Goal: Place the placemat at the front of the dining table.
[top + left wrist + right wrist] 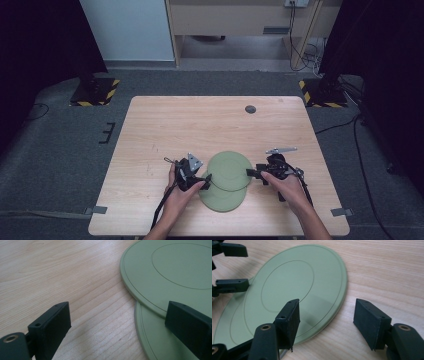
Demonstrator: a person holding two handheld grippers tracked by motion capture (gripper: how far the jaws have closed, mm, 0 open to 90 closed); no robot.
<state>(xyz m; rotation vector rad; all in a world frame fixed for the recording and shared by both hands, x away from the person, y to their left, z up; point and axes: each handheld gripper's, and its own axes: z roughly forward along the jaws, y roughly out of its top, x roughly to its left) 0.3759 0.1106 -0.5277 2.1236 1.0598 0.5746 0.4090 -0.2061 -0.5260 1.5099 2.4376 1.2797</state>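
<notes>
Two flat round green plates lie overlapped on the wooden table (200,120). The upper plate (229,170) (175,272) (294,290) rests partly on the lower plate (222,197) (155,340) (229,325). My left gripper (205,179) (117,322) stands open at the plates' left edge, with one jaw over the bare wood and the other over the overlap. My right gripper (250,173) (327,320) is open at the upper plate's right rim, one jaw above the rim and one above the table. Neither holds anything. The right gripper view also shows the left gripper (234,267) across the plates.
A small dark round hole (250,109) sits near the table's far edge. Bare wood stretches behind and to both sides of the plates. Grey tape tabs (342,211) mark the front corners. Striped stand bases (95,92) rest on the floor beyond the table.
</notes>
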